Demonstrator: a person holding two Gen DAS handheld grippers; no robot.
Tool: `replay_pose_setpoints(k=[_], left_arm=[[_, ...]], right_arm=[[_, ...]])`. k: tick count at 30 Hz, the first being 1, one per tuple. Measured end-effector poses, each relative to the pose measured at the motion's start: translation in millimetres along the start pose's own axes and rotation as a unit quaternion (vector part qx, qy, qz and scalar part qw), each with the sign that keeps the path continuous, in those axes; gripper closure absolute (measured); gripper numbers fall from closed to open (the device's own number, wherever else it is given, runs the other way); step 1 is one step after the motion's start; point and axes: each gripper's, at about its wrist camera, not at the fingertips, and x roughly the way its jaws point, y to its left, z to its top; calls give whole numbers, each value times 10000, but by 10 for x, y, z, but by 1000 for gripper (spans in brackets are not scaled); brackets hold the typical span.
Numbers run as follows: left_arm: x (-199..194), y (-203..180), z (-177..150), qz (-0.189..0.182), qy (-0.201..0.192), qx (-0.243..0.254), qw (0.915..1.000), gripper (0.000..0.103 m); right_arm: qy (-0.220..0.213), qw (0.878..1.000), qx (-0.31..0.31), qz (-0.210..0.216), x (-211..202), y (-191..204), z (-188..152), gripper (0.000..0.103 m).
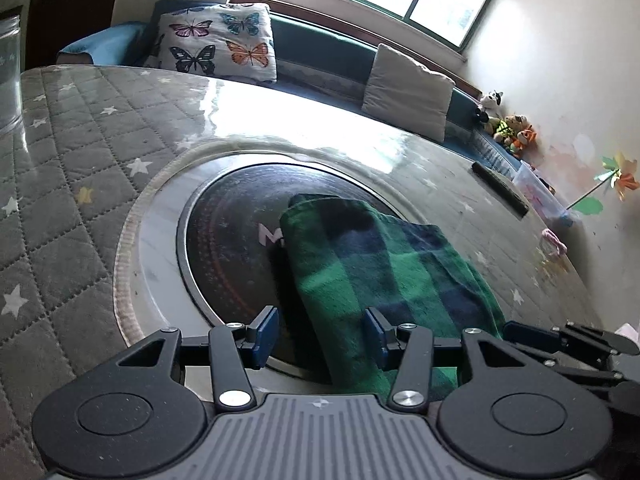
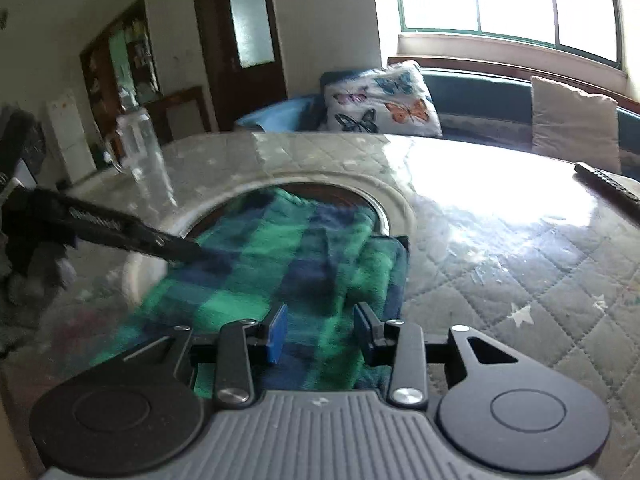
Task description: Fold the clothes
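A green and blue checked cloth (image 1: 384, 264) lies folded into a thick strip, partly on the round dark disc (image 1: 224, 240) set in the table. My left gripper (image 1: 322, 330) hovers at the cloth's near end with its jaws apart; the cloth's left edge runs between the blue pads, which do not press on it. In the right wrist view the same cloth (image 2: 280, 256) spreads below my right gripper (image 2: 322, 334), whose jaws also stand apart over the fabric without pinching it. The left gripper's finger (image 2: 176, 248) reaches in from the left onto the cloth.
The table wears a grey quilted cover with stars (image 1: 72, 184) under glossy plastic. A black remote (image 1: 500, 188) lies near the far right edge, and a clear bottle (image 2: 144, 152) stands at the far left. Behind is a bench with a butterfly pillow (image 1: 218, 40).
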Motion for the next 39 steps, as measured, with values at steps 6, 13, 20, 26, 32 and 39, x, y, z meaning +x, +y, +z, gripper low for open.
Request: replay_pose_setpoints(k=[6, 13, 20, 26, 32, 39], left_arm=[[-13, -12, 16, -143, 8, -43, 9999, 53], [-44, -95, -46, -254, 87, -77, 9996, 52], [27, -97, -109, -379, 265, -231, 9987, 53], [26, -121, -120, -439, 288, -196, 9984, 65], [-31, -113, -160, -561, 380, -146, 9976, 69], [-73, -156, -243, -643, 466, -90, 9968, 59]], right_arm=[[-2, 9997, 256, -18, 30, -79, 33, 61], [125, 9951, 984, -39, 182, -296, 105, 48], [190, 9908, 1340, 79, 310, -376, 75, 46], [221, 9890, 1453, 168, 302, -370, 64, 67], [231, 9873, 1558, 218, 173, -313, -27, 73], [225, 9857, 1654, 208, 32, -315, -150, 66]])
